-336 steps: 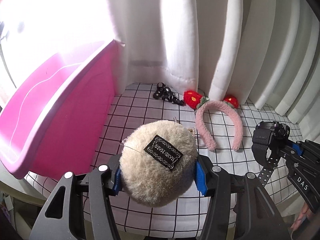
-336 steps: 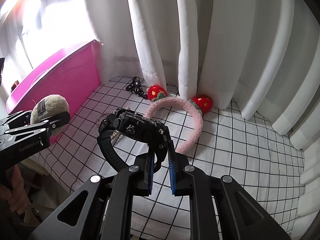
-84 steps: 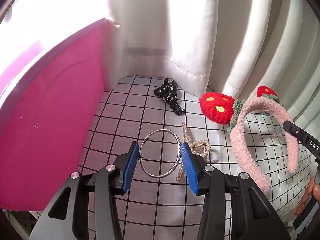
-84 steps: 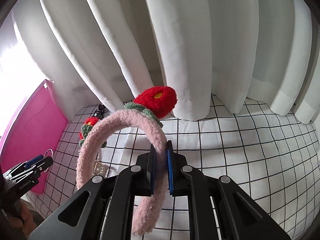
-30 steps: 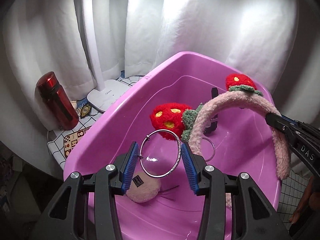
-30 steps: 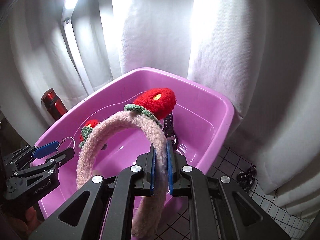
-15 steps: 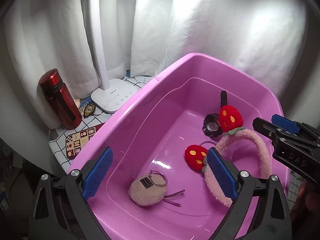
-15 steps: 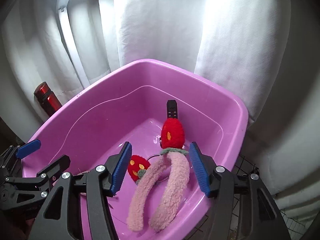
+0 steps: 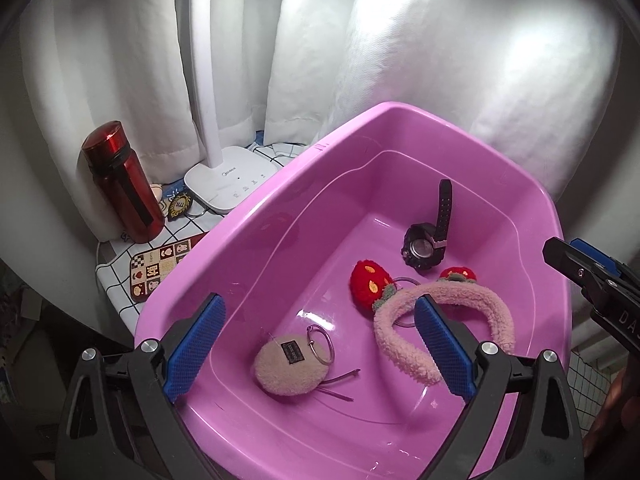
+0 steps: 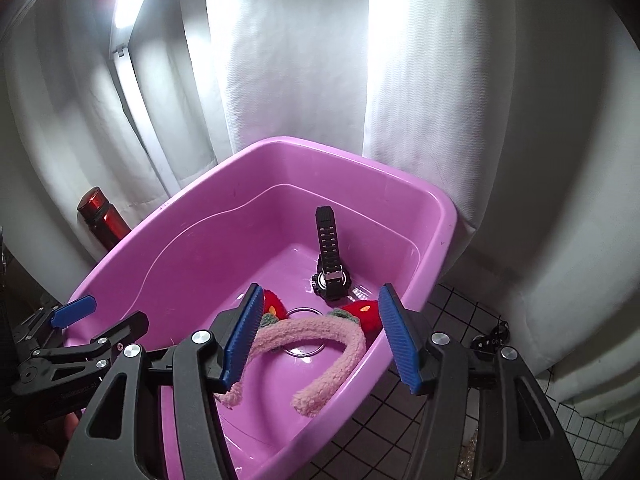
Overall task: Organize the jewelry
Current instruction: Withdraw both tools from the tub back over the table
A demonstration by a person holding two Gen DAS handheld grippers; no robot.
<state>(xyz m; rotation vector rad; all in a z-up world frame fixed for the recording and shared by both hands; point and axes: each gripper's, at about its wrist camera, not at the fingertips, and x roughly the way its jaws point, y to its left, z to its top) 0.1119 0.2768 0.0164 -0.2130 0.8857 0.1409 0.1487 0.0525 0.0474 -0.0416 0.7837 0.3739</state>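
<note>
The fluffy pink headband with red strawberry ears lies in the pink plastic tub, beside a black digital wristwatch, a beige furry pom-pom and a thin silver bangle. Above it, the left gripper and right gripper both hang wide open and empty.

one tub, one headband, perhaps two rings

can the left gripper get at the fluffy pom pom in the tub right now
Probably yes. The left gripper is open above the tub, and the pom pom lies uncovered on the floor; only a ring rests against it.
</note>
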